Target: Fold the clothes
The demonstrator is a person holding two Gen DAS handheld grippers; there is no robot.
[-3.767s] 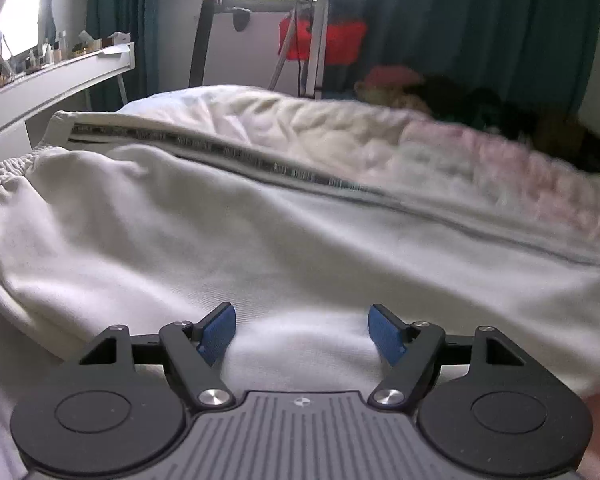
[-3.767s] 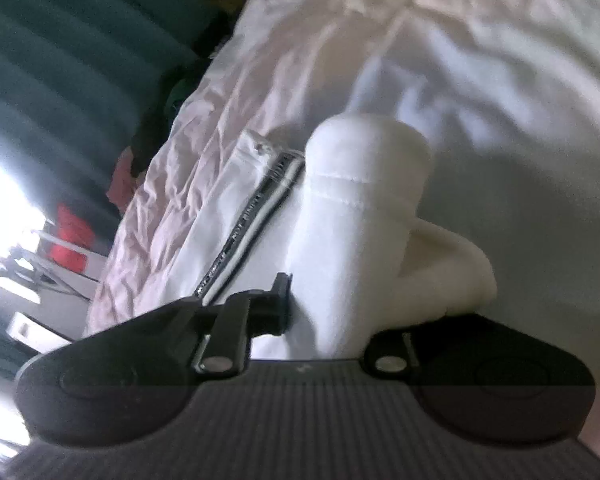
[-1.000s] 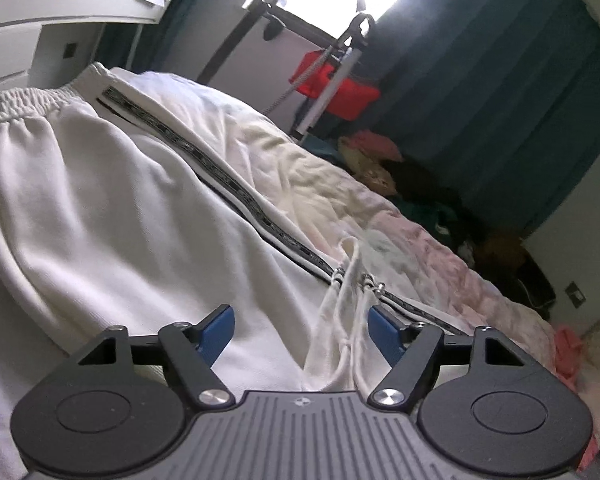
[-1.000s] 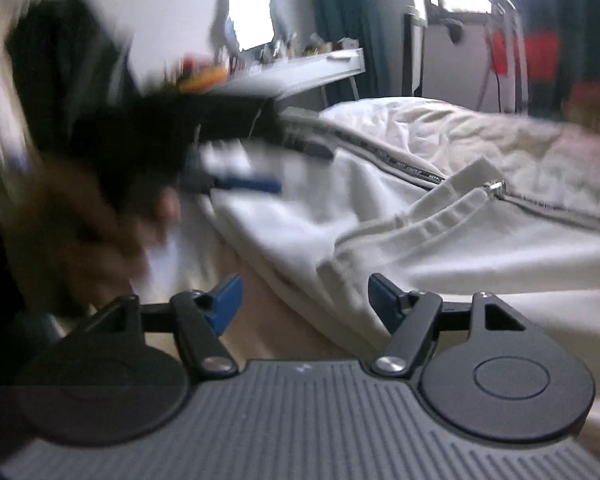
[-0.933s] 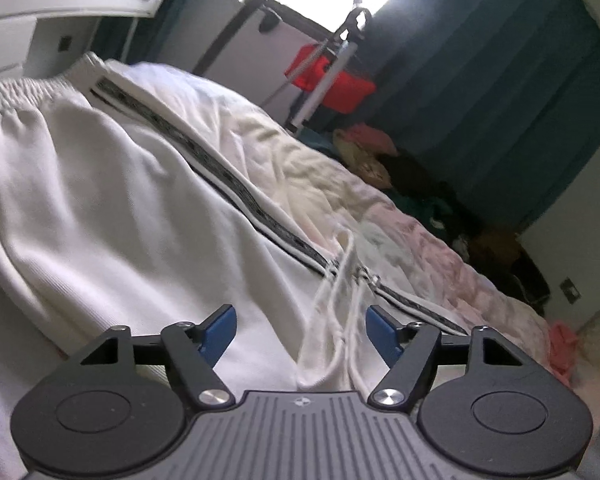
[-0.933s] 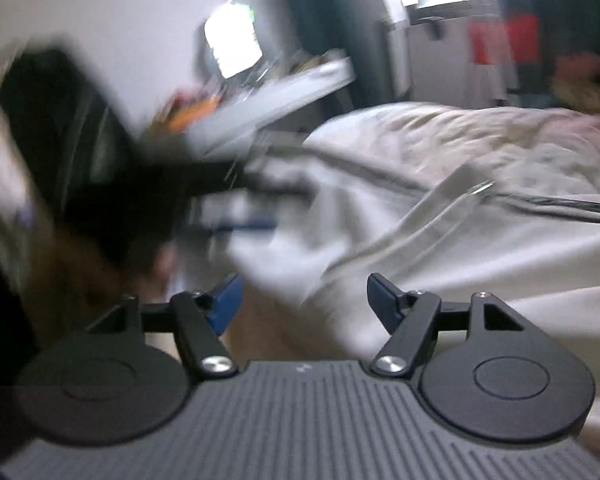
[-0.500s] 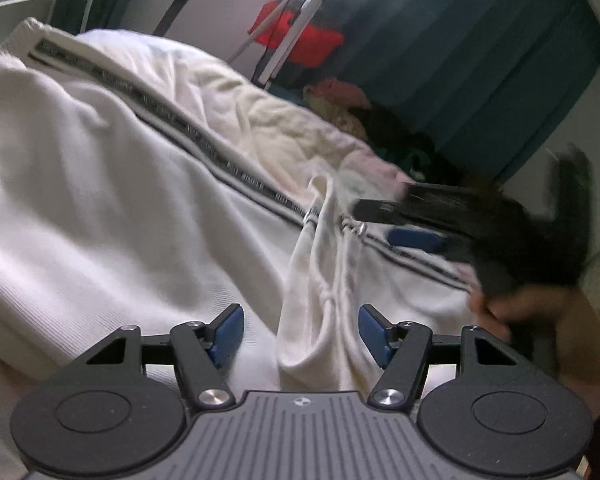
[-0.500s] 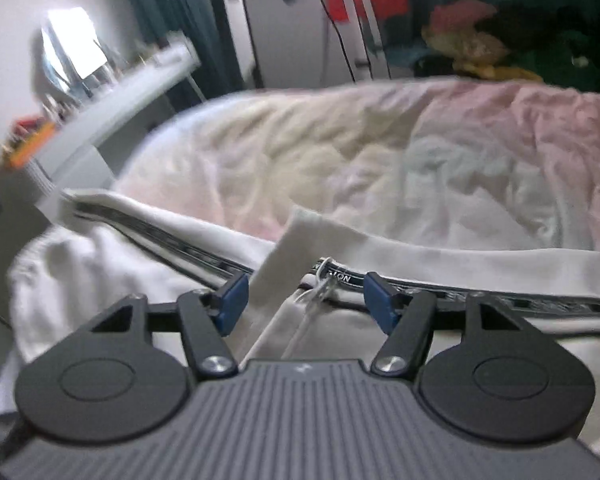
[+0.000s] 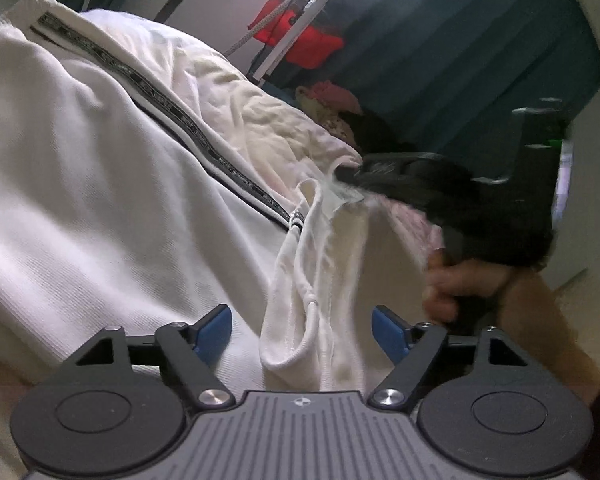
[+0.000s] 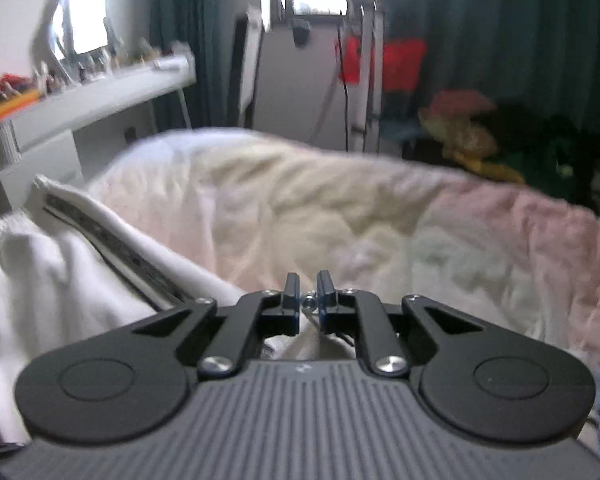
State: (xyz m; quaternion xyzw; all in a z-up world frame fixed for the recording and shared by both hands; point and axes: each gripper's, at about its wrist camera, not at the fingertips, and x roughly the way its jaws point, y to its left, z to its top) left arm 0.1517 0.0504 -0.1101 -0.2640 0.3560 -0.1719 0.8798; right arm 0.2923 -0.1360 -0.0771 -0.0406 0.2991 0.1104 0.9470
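Rumpled pale quilt across the frame's middle. White track pants, dark printed side stripe running from upper left toward centre, spread over it at left. Right gripper pinched nearly closed on the pants' hem corner, lifting it at centre right of the left view. Left gripper wide, straddling the hanging fold, gripping nothing. Likely mid-fold; next: close on that fold, carry both across together.

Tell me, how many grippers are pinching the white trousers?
1: the right gripper grips the white trousers at a fold; the left gripper stays open around a hanging edge.
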